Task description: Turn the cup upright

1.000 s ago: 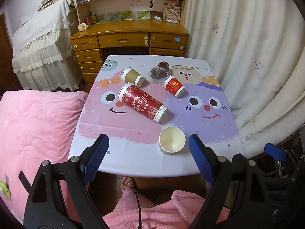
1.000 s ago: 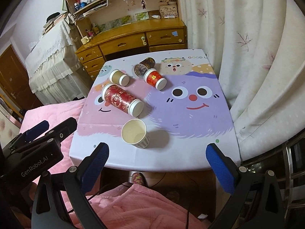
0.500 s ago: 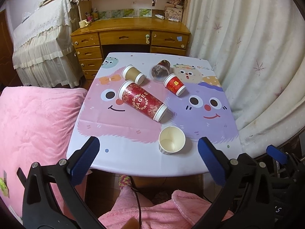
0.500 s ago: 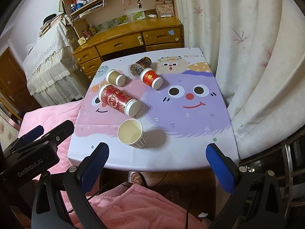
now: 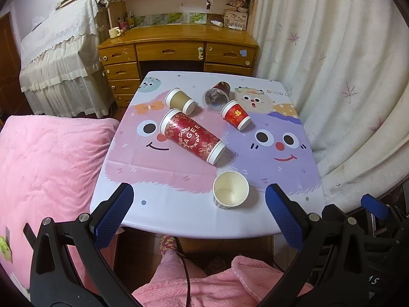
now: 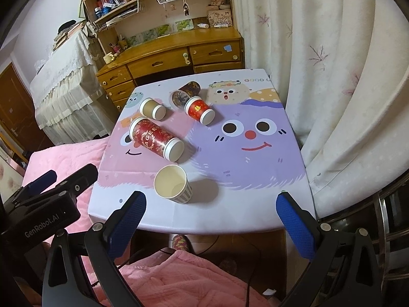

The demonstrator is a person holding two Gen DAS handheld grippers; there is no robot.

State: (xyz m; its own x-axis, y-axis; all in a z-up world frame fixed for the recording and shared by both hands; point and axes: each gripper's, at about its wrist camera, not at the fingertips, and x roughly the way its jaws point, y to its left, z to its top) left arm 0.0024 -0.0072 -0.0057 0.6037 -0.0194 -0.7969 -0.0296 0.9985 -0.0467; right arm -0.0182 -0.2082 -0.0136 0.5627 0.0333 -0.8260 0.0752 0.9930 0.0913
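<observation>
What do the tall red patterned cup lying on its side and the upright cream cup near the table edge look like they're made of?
The tall red patterned cup looks like paper with a glossy printed sleeve, judging by the sheen on its gold pattern and its white rolled rim. The upright cream cup also looks like paper, matte: a thin wall, dull cream inside and a faintly striped outside. A plastic coating cannot be ruled out on either.

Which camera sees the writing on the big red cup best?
The left wrist view: the big red cup lies sideways there, with its letters facing the camera. The right wrist view shows the same cup more end-on, so its letters look squashed.
</observation>
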